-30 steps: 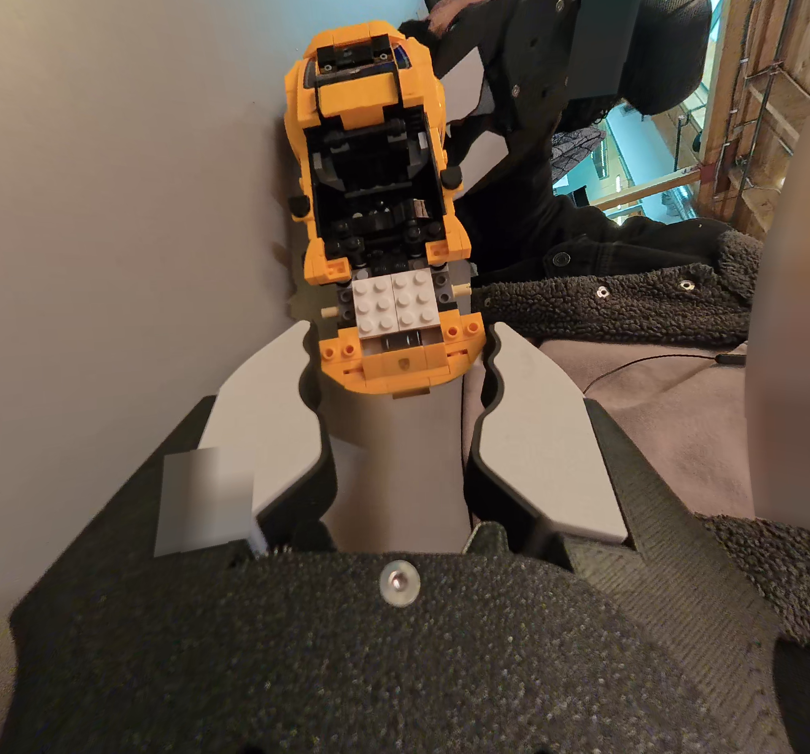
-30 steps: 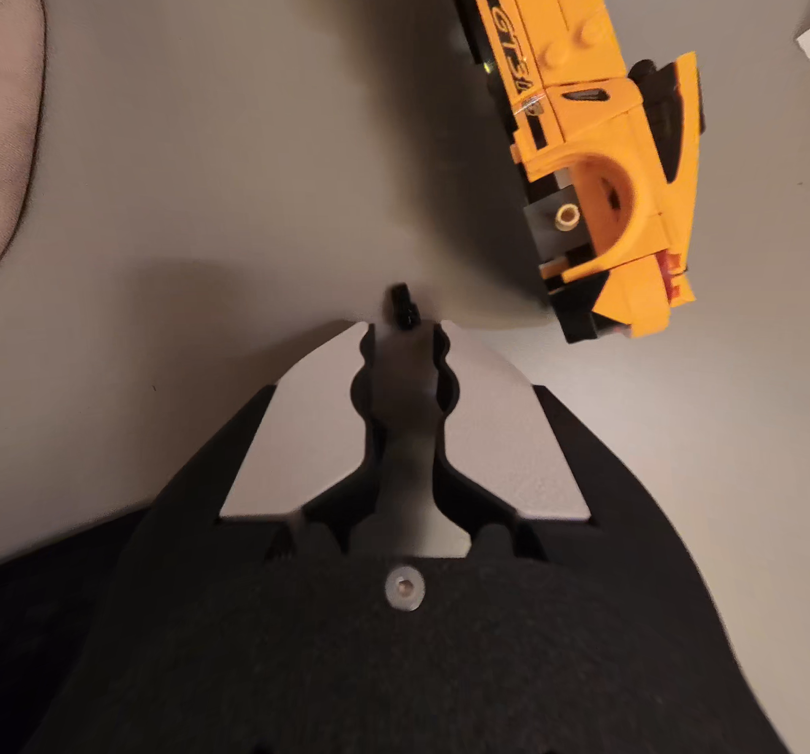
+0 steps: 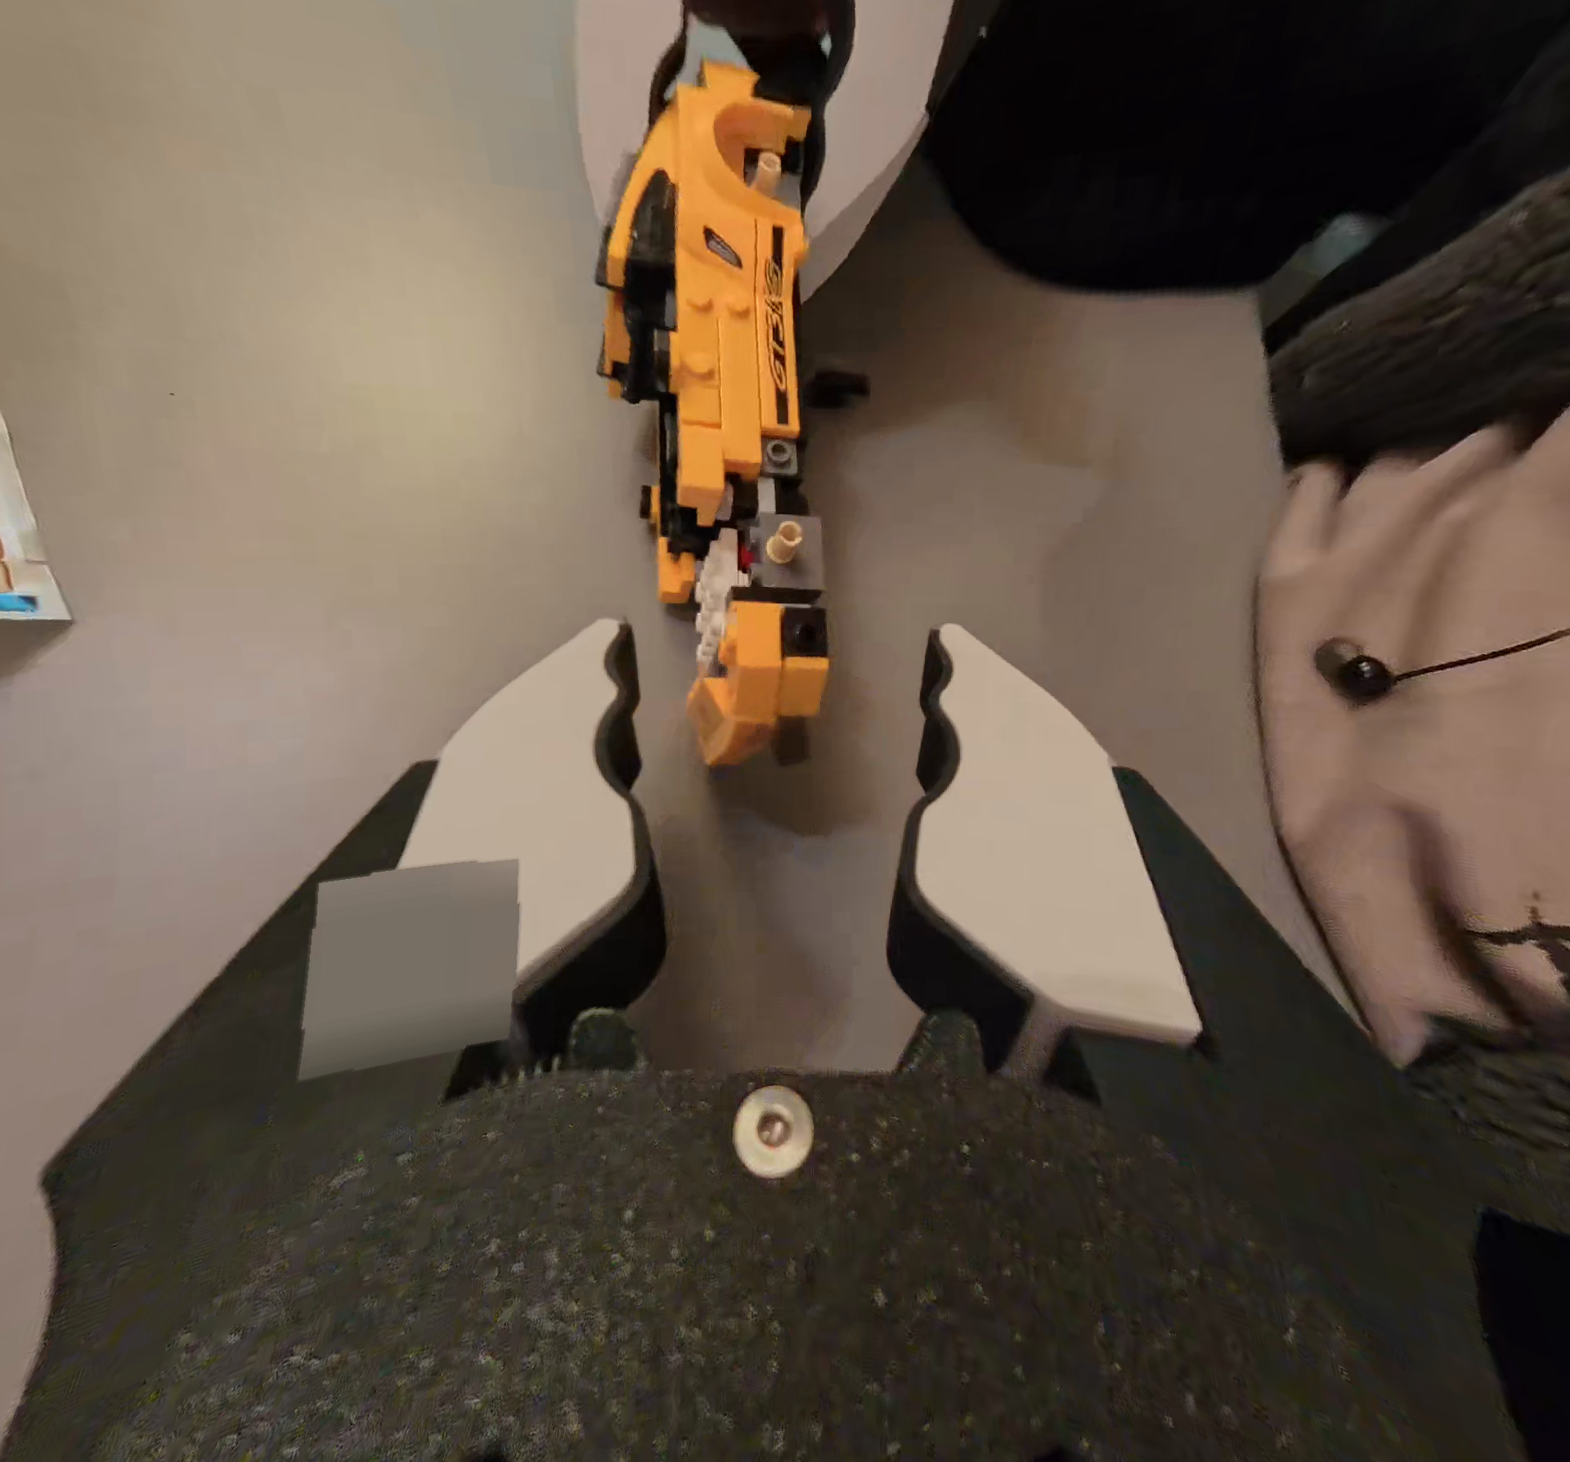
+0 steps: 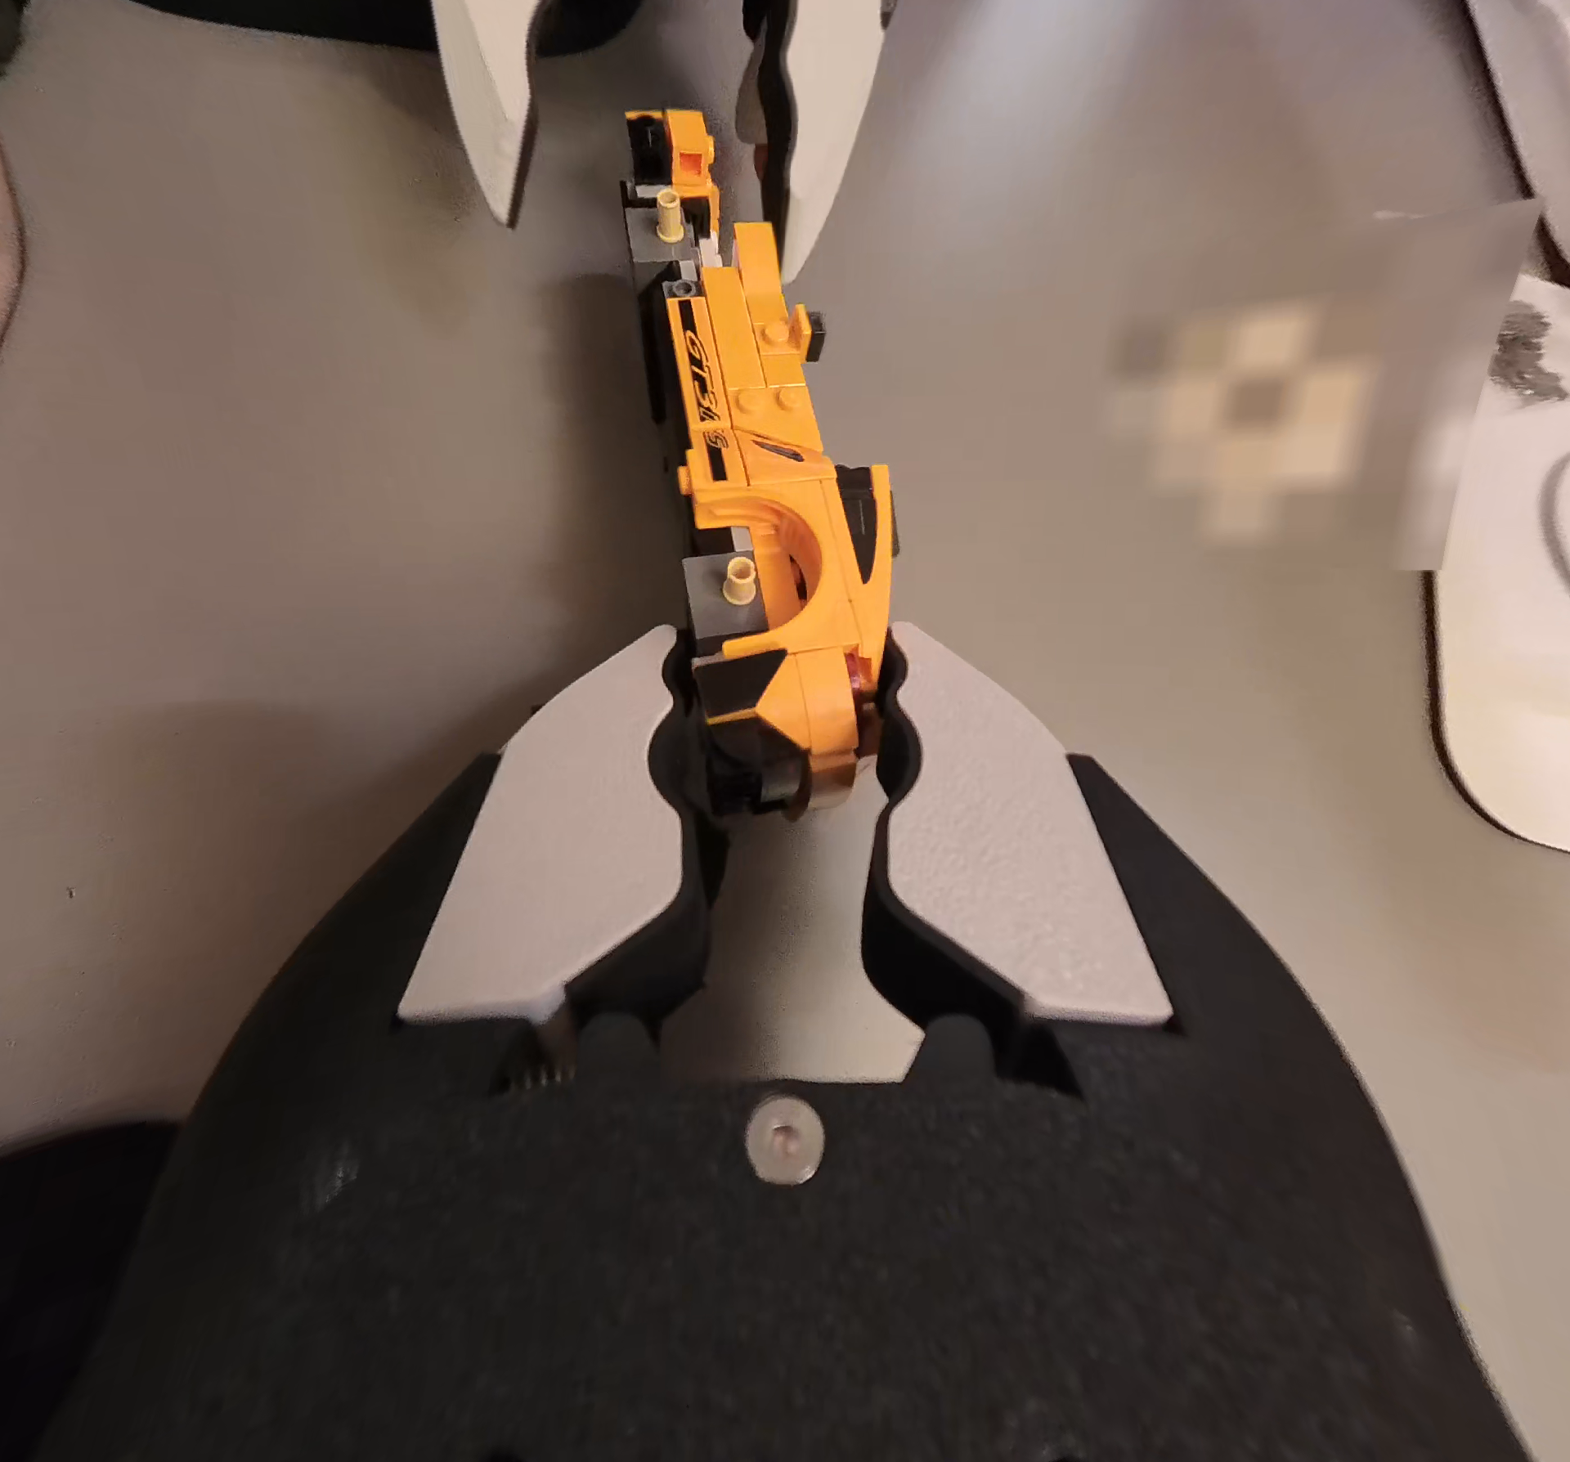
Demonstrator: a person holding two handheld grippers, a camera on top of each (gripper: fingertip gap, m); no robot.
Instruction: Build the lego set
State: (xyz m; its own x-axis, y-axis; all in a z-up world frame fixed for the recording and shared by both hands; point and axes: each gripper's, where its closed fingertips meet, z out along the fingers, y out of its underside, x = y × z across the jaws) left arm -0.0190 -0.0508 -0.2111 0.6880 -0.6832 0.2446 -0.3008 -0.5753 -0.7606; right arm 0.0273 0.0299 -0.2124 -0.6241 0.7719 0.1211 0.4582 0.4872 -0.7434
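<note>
Grey tabletop (image 4: 255,487); orange lego car (image 4: 765,487) on its side, long axis running between grippers, rear clamped by right gripper (image 4: 786,657), nose between spread left gripper (image 3: 777,640); only the left wrist view shows small black piece (image 3: 837,385) beside it.

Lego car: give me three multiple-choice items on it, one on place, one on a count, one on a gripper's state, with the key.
1. The Lego car has its wheel-arch end: A between the fingers of the right hand-held gripper; B on a sheet of paper; C beside that gripper, apart.
2. Tan pins showing on its upturned side: A one; B two; C four.
3. The left hand-held gripper is: A open; B shut on the car; C shut on nothing.
Key: 1 A, both fingers press that end; 2 B, one pin near each end; 3 A, its fingers stand wide apart, clear of the car.
</note>
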